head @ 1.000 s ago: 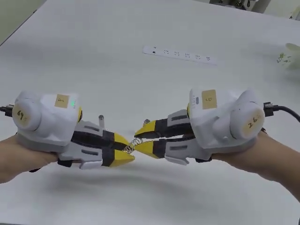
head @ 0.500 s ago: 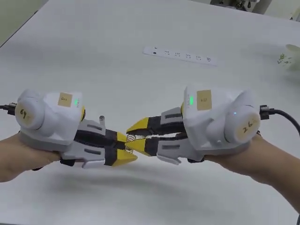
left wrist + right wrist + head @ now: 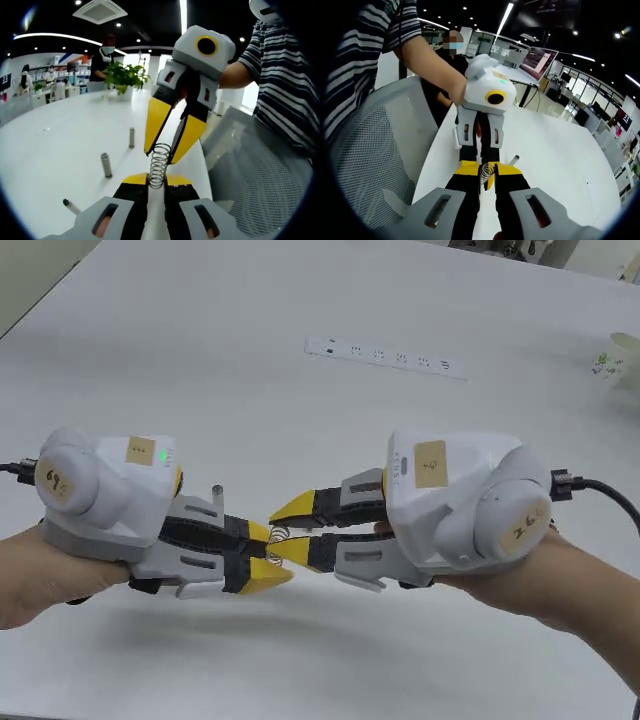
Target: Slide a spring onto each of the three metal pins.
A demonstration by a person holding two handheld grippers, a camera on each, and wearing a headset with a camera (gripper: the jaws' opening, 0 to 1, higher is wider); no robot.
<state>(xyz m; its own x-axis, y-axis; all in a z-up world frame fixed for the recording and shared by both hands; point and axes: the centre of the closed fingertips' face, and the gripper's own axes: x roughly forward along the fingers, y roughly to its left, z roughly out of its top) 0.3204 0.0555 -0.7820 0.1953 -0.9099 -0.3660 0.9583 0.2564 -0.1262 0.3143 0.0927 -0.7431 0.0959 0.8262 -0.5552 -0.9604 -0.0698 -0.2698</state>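
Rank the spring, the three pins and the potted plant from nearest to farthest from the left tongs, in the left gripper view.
1. spring: gripped in the left tongs.
2. near pin: low on the left.
3. middle pin: left, farther out.
4. far pin: beyond the middle pin.
5. potted plant: background, upper left.

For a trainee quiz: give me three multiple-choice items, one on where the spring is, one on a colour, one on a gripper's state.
1. The spring is: A on a pin; B between both grippers' tips; C on the floor.
2. Jaw tips are: A red; B yellow; C green.
3. The left gripper is: A wide open; B half open; C shut on the spring.
Key: B, its free end sits between tips of the right gripper; B, all tips show yellow; C, its jaws pinch the spring's base.
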